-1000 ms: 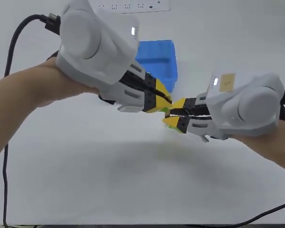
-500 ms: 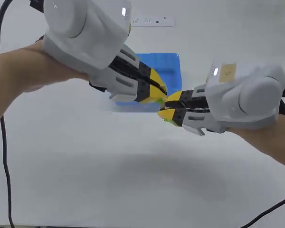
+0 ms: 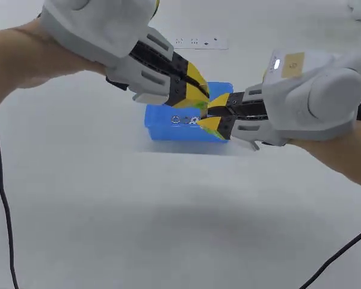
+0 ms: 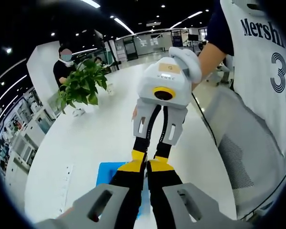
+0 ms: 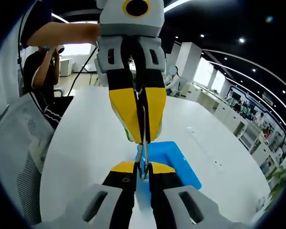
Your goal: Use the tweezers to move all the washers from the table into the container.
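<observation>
My left gripper (image 3: 203, 99) comes in from the upper left and my right gripper (image 3: 212, 118) from the right. They meet tip to tip above the blue container (image 3: 162, 129). In the right gripper view the left gripper (image 5: 142, 136) hangs from the top, its yellow jaws shut on thin metal tweezers (image 5: 143, 157). The tweezers' lower end sits between the closed jaws of my right gripper (image 5: 143, 171). In the left gripper view my own left gripper (image 4: 147, 168) faces the right gripper (image 4: 152, 143). Two small rings (image 3: 175, 120) lie in the container. I cannot tell whether the tweezers hold a washer.
A white tabletop (image 3: 168, 211) spreads around the container. A black cable (image 3: 3, 211) runs down the left edge and another crosses the lower right corner. A white power strip (image 3: 201, 42) lies behind the container. A person in a numbered shirt (image 4: 257, 86) holds the grippers.
The view has tilted, so the container sits lower in the picture. Both grippers, still tip to tip, now stand over the container instead of in front of it.
</observation>
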Tool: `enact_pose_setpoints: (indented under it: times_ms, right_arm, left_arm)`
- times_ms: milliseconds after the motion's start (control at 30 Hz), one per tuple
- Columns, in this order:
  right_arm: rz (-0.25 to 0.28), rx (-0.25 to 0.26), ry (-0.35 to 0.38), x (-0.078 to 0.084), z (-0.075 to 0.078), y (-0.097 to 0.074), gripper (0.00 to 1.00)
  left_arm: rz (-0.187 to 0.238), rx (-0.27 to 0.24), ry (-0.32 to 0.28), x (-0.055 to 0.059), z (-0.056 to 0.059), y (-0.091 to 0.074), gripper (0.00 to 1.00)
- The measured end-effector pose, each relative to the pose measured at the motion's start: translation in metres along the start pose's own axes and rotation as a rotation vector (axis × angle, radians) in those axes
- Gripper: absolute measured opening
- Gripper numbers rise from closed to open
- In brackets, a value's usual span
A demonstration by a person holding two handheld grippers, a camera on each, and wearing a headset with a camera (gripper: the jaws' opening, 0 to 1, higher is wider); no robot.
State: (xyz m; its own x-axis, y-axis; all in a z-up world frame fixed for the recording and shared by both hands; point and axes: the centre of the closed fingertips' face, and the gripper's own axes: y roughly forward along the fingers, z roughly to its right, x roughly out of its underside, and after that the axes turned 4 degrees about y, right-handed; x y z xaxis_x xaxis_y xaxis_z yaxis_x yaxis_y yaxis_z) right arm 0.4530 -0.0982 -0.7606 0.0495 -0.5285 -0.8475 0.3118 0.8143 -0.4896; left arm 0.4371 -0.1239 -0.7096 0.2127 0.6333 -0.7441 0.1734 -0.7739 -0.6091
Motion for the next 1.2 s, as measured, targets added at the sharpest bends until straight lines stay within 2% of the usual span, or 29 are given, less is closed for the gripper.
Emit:
enact_pose_setpoints:
  times_ms: [200,300,433,767,933,1067,1200]
  right_arm:
    - [-0.006,0.005,-0.042,-0.007,0.017,0.012,0.1]
    - [-0.01,0.004,-0.052,-0.007,0.025,0.02,0.1]
    - [-0.025,-0.011,-0.072,-0.001,0.031,0.033,0.1]
    - [-0.064,-0.051,-0.035,0.029,0.043,0.063,0.1]
    - [-0.077,-0.083,-0.018,0.043,0.043,0.077,0.1]
    - [-0.091,-0.091,-0.014,0.051,0.043,0.082,0.1]
    - [-0.096,-0.093,-0.002,0.055,0.044,0.083,0.1]
  left_arm:
    - [-0.007,-0.011,0.015,0.007,-0.018,-0.003,0.06]
    - [-0.012,-0.021,0.011,0.015,-0.029,-0.004,0.06]
    - [-0.021,-0.024,-0.005,0.03,-0.038,0.0,0.06]
    - [-0.032,-0.039,-0.059,0.066,-0.05,0.021,0.06]
    - [-0.044,-0.017,-0.093,0.083,-0.051,0.03,0.07]
    - [-0.047,-0.009,-0.107,0.091,-0.052,0.036,0.07]
    - [-0.047,-0.004,-0.116,0.094,-0.052,0.039,0.07]
